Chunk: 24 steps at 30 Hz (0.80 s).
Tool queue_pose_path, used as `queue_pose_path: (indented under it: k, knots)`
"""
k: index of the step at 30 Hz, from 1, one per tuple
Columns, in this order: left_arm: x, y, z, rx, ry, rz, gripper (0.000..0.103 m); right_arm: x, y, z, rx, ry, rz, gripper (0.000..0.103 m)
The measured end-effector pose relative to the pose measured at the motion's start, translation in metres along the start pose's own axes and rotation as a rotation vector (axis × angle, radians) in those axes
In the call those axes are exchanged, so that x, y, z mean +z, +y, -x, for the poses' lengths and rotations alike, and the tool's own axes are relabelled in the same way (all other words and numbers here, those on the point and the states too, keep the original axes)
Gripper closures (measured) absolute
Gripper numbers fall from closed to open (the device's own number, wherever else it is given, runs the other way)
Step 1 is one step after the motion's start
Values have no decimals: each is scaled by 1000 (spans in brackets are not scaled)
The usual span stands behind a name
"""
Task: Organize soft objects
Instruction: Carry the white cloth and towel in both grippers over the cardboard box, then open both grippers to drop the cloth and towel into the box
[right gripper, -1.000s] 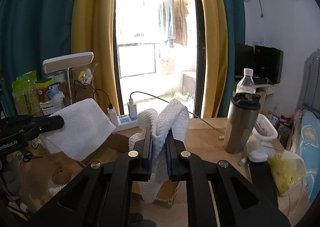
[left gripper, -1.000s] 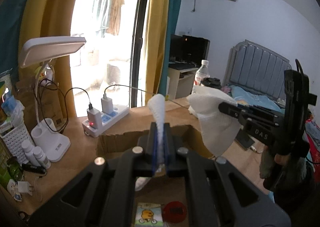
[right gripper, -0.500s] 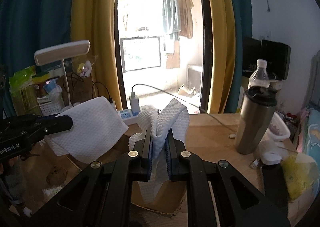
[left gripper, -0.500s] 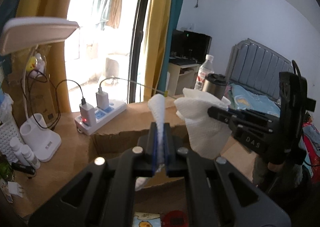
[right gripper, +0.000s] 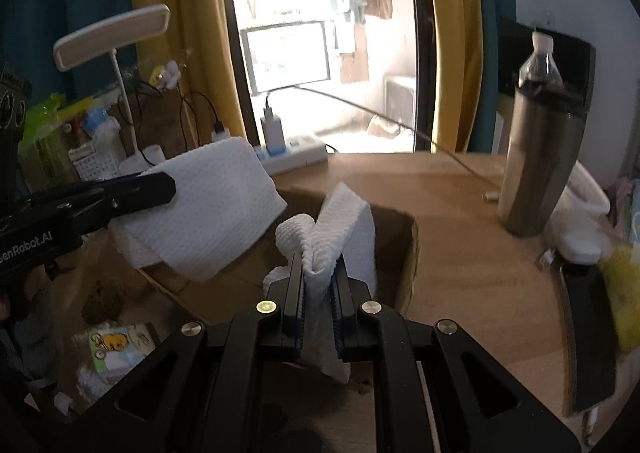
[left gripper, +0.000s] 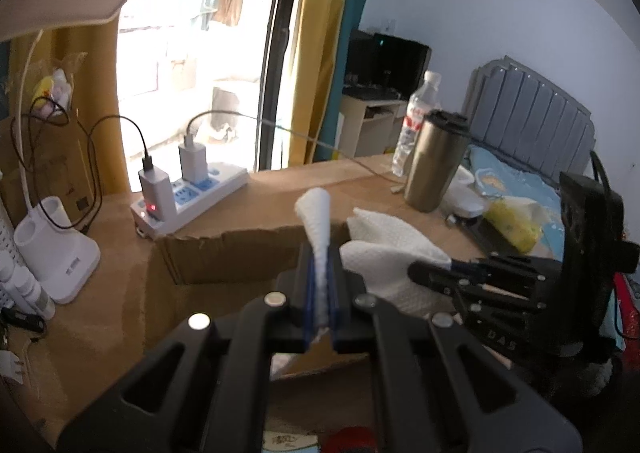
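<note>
Both grippers hold one white textured cloth above an open cardboard box [left gripper: 224,253]. My left gripper [left gripper: 320,285] is shut on one end of the white cloth [left gripper: 318,221], which sticks up between its jaws. My right gripper [right gripper: 318,273] is shut on the other end of the cloth [right gripper: 340,225]. In the left wrist view the right gripper [left gripper: 432,273] comes in from the right with cloth [left gripper: 384,253] bunched at its tip. In the right wrist view the left gripper [right gripper: 160,185] comes in from the left with cloth [right gripper: 212,213] draped over it. The box [right gripper: 404,249] lies below.
A steel tumbler [right gripper: 540,165] and a water bottle [left gripper: 416,125] stand on the wooden table at the right. A white power strip [left gripper: 188,193] with chargers and a desk lamp [left gripper: 56,245] stand at the left. A yellow item [left gripper: 516,221] lies near the bed. Small packets [right gripper: 116,345] lie in the box.
Both grippers have moved down and forward toward the box, still holding the cloth. The tumbler and table have come closer in both views.
</note>
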<state>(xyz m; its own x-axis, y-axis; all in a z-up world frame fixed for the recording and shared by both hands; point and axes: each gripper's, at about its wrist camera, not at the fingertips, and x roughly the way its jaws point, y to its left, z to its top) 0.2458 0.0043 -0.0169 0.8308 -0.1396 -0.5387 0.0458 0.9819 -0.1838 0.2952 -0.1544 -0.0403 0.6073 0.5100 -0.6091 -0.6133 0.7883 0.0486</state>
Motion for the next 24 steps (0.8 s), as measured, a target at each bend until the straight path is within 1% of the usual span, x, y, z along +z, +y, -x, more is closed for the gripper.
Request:
queue_pose_path:
  k: [4, 8, 11, 16, 18, 20, 22, 24]
  knots:
    - [-4, 1, -13, 19, 35, 5, 98, -6, -4, -9, 2, 46, -3, 91]
    - [-9, 2, -28, 32, 87, 9, 96, -10, -2, -19, 18, 99, 11, 91]
    - [-12, 4, -38, 38, 120, 15, 96, -12, 1, -23, 27, 113, 18, 91]
    - [-15, 0, -43, 52, 141, 7, 94, -10, 1, -25, 26, 126, 9, 90]
    - [-16, 2, -45, 60, 155, 9, 91, -10, 1, -22, 27, 125, 9, 85]
    - [-17, 4, -45, 65, 165, 14, 88, -8, 3, -18, 28, 119, 15, 70]
    - [-17, 6, -45, 70, 169, 21, 87, -6, 4, -13, 23, 105, 11, 62]
    - [-17, 7, -44, 72, 169, 24, 85, -5, 4, -6, 19, 81, 7, 60]
